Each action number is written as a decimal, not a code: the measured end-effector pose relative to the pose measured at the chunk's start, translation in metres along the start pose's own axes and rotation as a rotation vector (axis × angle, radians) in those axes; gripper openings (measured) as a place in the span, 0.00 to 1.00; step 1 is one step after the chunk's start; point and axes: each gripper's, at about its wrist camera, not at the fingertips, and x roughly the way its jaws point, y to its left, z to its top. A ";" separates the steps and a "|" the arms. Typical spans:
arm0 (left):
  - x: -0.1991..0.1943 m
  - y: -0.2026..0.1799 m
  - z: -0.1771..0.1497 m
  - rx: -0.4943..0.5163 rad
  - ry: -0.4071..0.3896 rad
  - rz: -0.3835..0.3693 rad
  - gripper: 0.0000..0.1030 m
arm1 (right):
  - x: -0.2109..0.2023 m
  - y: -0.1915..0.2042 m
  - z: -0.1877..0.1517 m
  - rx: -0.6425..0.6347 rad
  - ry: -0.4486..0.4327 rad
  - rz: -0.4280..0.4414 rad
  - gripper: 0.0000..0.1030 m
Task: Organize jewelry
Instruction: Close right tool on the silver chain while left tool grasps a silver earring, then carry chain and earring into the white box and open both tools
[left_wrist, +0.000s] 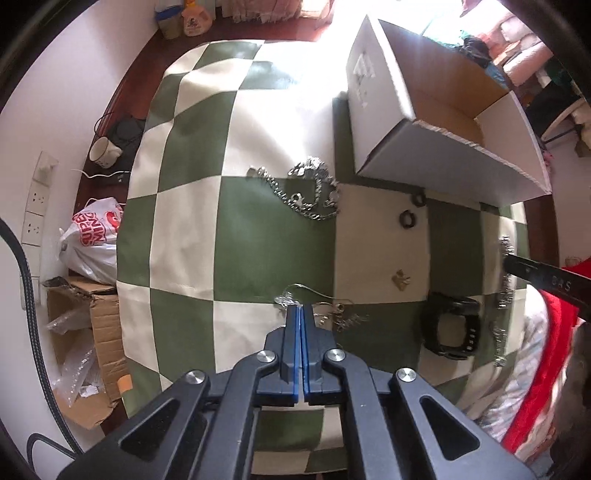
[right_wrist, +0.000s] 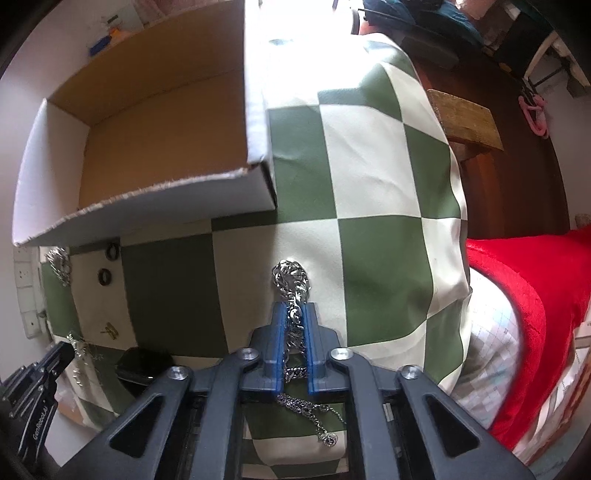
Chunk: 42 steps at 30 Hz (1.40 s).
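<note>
Two grippers low over the checked cloth (right_wrist: 369, 177). My right gripper (right_wrist: 294, 317) pinches a silver chain (right_wrist: 291, 280), its bunch just beyond the tips. My left gripper (left_wrist: 299, 314), pressed together, sits at a thin necklace (left_wrist: 314, 295); grip uncertain.

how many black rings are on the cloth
2: one ring right at the box front wall, the other ring just nearer on the same pale square. More may be hidden.

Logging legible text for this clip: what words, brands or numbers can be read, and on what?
"GenRobot.AI", roughly as it reads, on the left gripper arm, right wrist view.
Red lettering on the white plastic bag: upside down, not readable.
Marking on the right gripper arm: too blurred to read.
Grey print on the cardboard box: washed out.
Bottle label: too small.
</note>
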 end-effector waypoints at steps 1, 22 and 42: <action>-0.004 -0.004 0.000 0.002 -0.009 -0.003 0.00 | -0.003 -0.001 0.000 0.006 -0.005 0.007 0.08; 0.016 -0.006 -0.001 0.025 0.088 0.006 0.51 | -0.035 -0.024 -0.009 0.074 -0.019 0.128 0.08; 0.009 -0.035 0.002 0.099 -0.012 0.041 0.02 | -0.028 -0.031 0.001 0.142 -0.011 0.107 0.08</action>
